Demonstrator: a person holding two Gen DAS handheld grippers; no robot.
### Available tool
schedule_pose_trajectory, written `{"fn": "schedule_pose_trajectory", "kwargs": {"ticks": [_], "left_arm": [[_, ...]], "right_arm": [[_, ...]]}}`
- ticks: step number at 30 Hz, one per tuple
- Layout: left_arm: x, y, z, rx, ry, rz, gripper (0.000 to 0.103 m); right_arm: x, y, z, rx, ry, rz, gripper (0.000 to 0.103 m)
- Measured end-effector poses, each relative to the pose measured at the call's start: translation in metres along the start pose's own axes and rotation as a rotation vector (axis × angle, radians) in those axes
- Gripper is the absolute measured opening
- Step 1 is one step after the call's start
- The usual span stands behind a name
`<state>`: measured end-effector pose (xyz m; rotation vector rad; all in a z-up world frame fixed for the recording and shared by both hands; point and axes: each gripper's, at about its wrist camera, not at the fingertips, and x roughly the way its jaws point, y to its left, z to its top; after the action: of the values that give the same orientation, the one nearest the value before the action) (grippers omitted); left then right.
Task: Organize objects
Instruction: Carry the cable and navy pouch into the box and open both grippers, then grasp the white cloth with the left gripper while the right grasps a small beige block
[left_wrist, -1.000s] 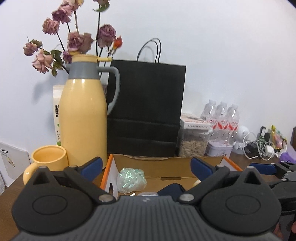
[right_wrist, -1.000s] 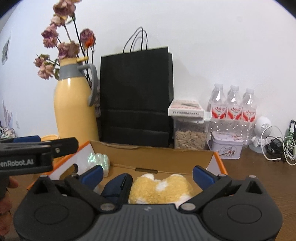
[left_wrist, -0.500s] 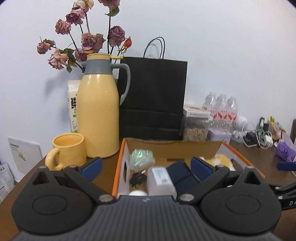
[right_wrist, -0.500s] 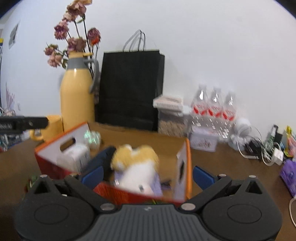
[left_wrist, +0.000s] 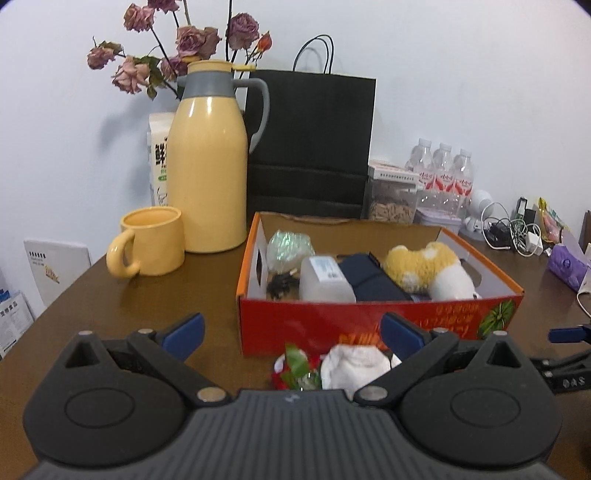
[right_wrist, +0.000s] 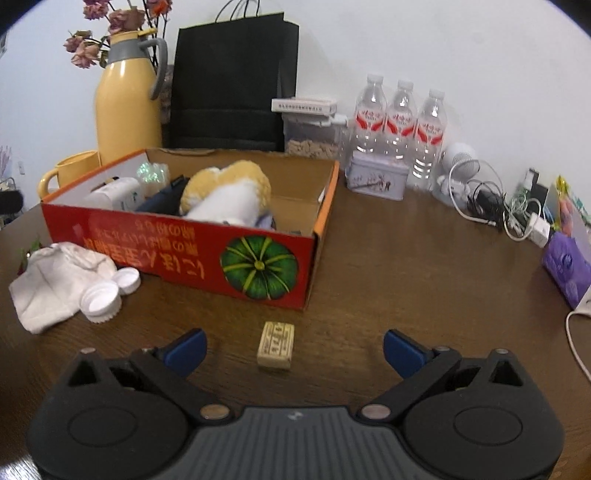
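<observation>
A red cardboard box (left_wrist: 369, 321) (right_wrist: 177, 243) stands on the brown table and holds a yellow-and-white plush toy (left_wrist: 428, 266) (right_wrist: 225, 192), a dark blue case (left_wrist: 369, 277), a white container (left_wrist: 325, 277) and a shiny green wad (left_wrist: 290, 243). My left gripper (left_wrist: 291, 332) is open in front of the box, over a white cloth (left_wrist: 354, 365) and a red-and-green item (left_wrist: 295, 365). My right gripper (right_wrist: 294, 347) has its jaws closing; a small beige block (right_wrist: 275, 345) lies between the fingers, untouched.
A yellow thermos (left_wrist: 208, 166), yellow mug (left_wrist: 151, 243) and black paper bag (left_wrist: 310, 144) stand behind the box. Water bottles (right_wrist: 400, 122), a tin (right_wrist: 376, 177), cables (right_wrist: 495, 206) and a purple pack (right_wrist: 569, 266) sit to the right. Two white caps (right_wrist: 101, 297) lie by the cloth (right_wrist: 48, 280).
Both grippers have drawn back from over the box toward the near side of the table and tipped downward. The beige block has come into view between the right fingers.
</observation>
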<state>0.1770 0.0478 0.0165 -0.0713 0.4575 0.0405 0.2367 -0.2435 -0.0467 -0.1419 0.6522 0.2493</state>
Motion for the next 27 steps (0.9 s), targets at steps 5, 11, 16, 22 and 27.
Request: {"fn": "schedule_pose_trajectory", "kwargs": {"ticks": [5, 11, 16, 22, 27], "left_arm": [[-0.004, -0.001, -0.01, 0.001, 0.023, 0.011, 0.103], [-0.005, -0.005, -0.02, 0.008, 0.048, 0.005, 0.103], [-0.005, -0.01, -0.026, 0.013, 0.058, -0.001, 0.103], [-0.006, -0.018, -0.031, 0.038, 0.057, -0.004, 0.103], [-0.006, -0.028, -0.034, 0.09, 0.043, -0.031, 0.103]], "right_arm": [[0.013, 0.005, 0.0, 0.007, 0.018, 0.025, 0.069], [0.019, 0.009, 0.0, 0.023, 0.02, 0.03, 0.047], [0.018, 0.01, -0.001, 0.034, 0.004, 0.038, 0.02], [0.017, 0.012, -0.004, 0.029, -0.016, 0.03, 0.02], [0.01, 0.017, -0.005, 0.021, -0.058, 0.031, 0.02]]}}
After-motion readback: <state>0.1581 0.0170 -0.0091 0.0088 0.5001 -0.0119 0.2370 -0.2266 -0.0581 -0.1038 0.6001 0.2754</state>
